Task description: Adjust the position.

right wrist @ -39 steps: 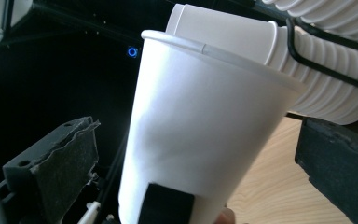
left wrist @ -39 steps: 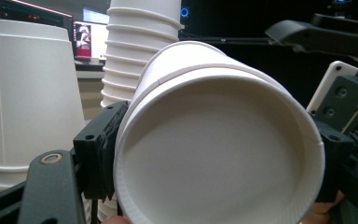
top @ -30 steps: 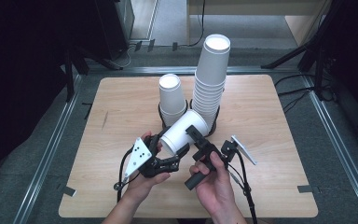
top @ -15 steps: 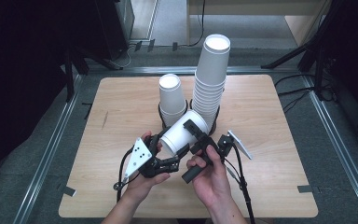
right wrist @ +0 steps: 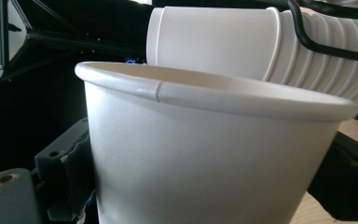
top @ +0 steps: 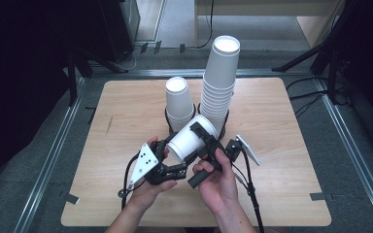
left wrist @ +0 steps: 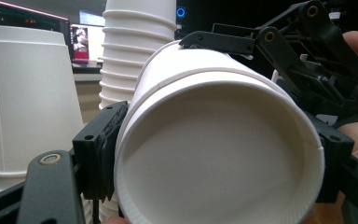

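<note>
A white paper cup [top: 188, 141] lies on its side in the air over the table's front half, with its mouth toward the left hand. My left gripper [top: 171, 164] is shut on it near the rim. In the left gripper view the left pad [left wrist: 99, 150] presses on the rim of the cup [left wrist: 214, 154], and a second rim line rings the body farther back. My right gripper [top: 205, 134] grips the far end. Its jaws have just been closing, and in the right gripper view both stand against the cup's wall [right wrist: 205, 158].
A short stack of cups [top: 179, 101] and a tall stack [top: 220, 86] stand upright in black wire holders [top: 168, 118] just behind the hands. The wooden table [top: 281, 126] has bare board left, right and in front. Dark floor and metal rails surround it.
The right gripper's jaws have drawn in around the far end of the cup. The left gripper and the cup have stayed where they were.
</note>
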Motion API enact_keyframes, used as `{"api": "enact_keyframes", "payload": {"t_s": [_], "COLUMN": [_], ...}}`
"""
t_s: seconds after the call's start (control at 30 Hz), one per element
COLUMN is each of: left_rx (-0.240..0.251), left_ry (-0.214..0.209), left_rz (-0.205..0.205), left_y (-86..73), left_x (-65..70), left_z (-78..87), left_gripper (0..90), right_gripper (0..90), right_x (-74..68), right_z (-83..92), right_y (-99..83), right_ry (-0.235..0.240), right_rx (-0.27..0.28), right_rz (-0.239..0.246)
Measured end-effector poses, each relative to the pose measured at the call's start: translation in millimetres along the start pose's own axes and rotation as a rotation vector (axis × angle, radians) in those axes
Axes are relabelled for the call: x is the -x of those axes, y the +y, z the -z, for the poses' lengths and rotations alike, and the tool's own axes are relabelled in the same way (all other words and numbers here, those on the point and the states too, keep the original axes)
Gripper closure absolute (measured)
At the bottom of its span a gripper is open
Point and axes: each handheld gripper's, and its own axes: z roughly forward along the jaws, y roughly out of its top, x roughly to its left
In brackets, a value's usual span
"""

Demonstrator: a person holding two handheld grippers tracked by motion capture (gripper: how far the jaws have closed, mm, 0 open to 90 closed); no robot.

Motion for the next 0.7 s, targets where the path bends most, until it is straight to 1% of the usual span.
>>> {"api": "enact_keyframes", "payload": {"t_s": [0.03,0.1,0.17,0.23,0.3,0.43,0.7], "left_rx": [0.001,0.003,-0.004,-0.001,-0.008,-0.014,-0.027], "left_ry": [0.000,0.000,-0.003,-0.003,-0.004,0.001,0.003], "left_rz": [0.000,-0.003,-0.002,-0.010,-0.004,-0.009,-0.003], "left_y": [0.0,0.0,0.5,1.4,3.1,3.6,3.4], "left_x": [0.0,-0.3,-1.4,-1.1,-1.1,-0.9,-2.6], "left_z": [0.0,-0.1,0.5,1.6,2.3,2.1,2.6], "left_gripper": [21.3,20.8,20.0,19.4,19.0,18.6,18.3], "right_gripper": [10.6,11.4,12.1,12.5,12.7,12.8,12.9], "right_x": [0.5,0.5,0.7,1.2,0.5,-0.2,-0.4], "right_z": [0.0,0.1,0.3,0.6,1.0,0.9,0.3], "right_y": [-0.7,-2.2,-3.0,-4.0,-5.4,-6.0,-3.5], "right_ry": [0.000,0.005,0.005,0.016,0.026,0.029,0.026], "right_rx": [0.009,0.020,0.025,0.024,0.028,0.029,0.044], "right_rz": [0.007,0.004,0.004,0.000,0.007,0.002,-0.009]}}
